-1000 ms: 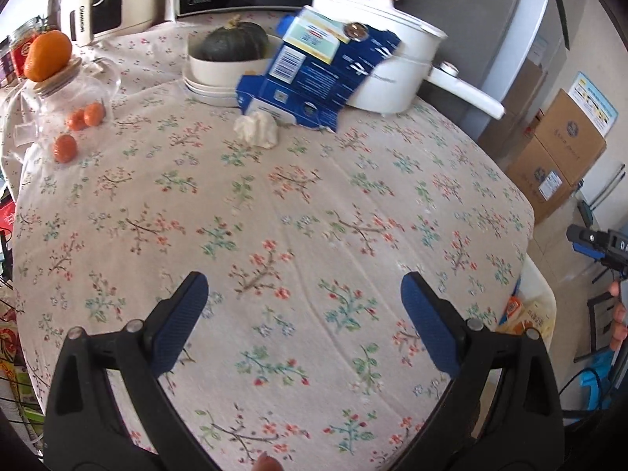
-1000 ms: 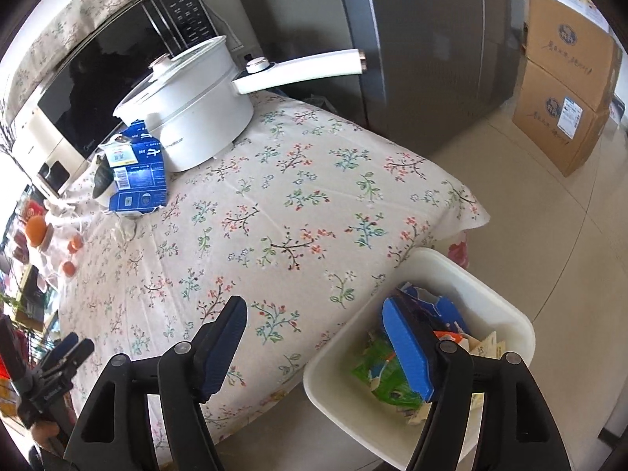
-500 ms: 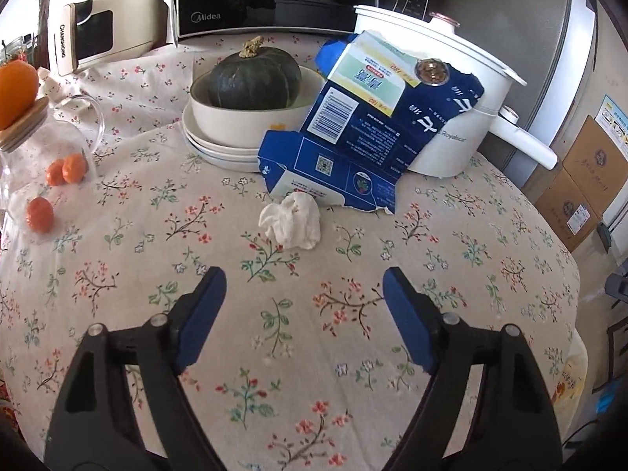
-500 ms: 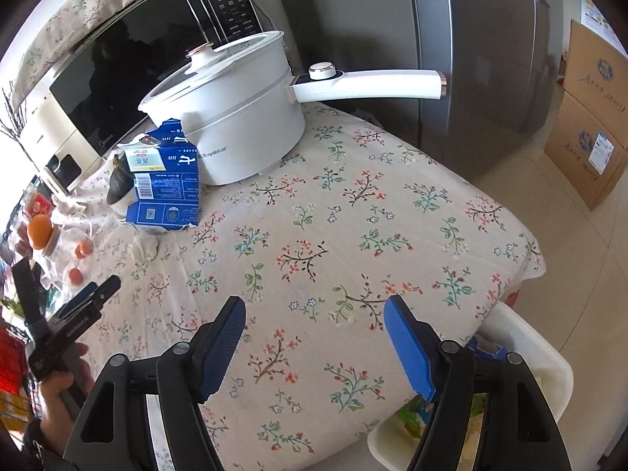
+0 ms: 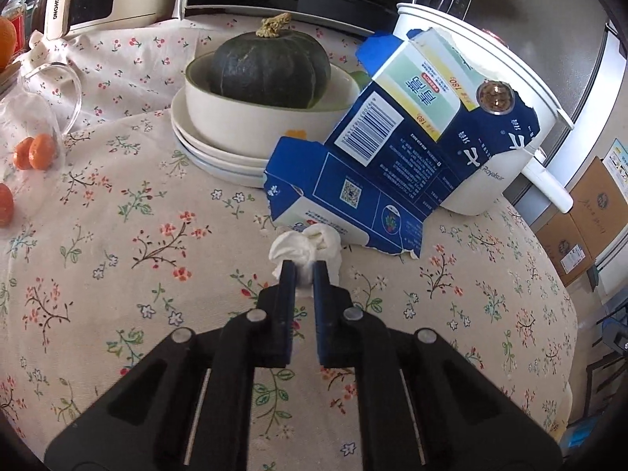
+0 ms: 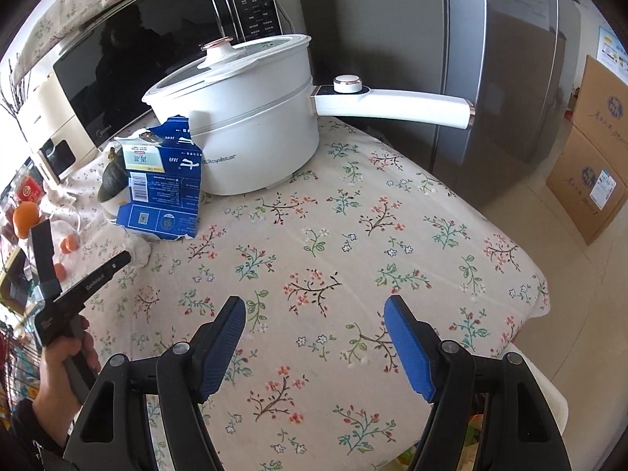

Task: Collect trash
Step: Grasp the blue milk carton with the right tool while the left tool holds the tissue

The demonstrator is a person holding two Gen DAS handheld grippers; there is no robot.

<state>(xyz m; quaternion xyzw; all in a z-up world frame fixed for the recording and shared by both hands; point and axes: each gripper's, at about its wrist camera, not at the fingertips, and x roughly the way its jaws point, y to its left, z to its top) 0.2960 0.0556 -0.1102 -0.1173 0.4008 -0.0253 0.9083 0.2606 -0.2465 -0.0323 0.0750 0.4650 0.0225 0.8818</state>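
Note:
A crumpled white tissue (image 5: 306, 245) lies on the floral tablecloth (image 5: 117, 243) in front of a torn blue carton (image 5: 396, 157). My left gripper (image 5: 303, 271) is shut on the near side of the tissue. In the right wrist view the tissue (image 6: 140, 250) and the carton (image 6: 165, 184) sit at the far left, and the left gripper (image 6: 117, 261) shows beside the tissue. My right gripper (image 6: 314, 314) is open and empty above the table's near edge. A white bin (image 6: 551, 404) shows at the lower right, below the table.
A white pot (image 6: 251, 125) with a long handle (image 6: 396, 104) stands behind the carton. A dark green squash (image 5: 271, 66) sits in stacked bowls (image 5: 235, 133). A glass jar (image 5: 39, 117) with small oranges is at left. A microwave (image 6: 165, 55), a fridge (image 6: 490, 78) and cardboard boxes (image 6: 588, 157) stand around.
My left gripper moved forward to the tissue and closed on it. My right gripper moved up from over the bin to above the table edge, still open.

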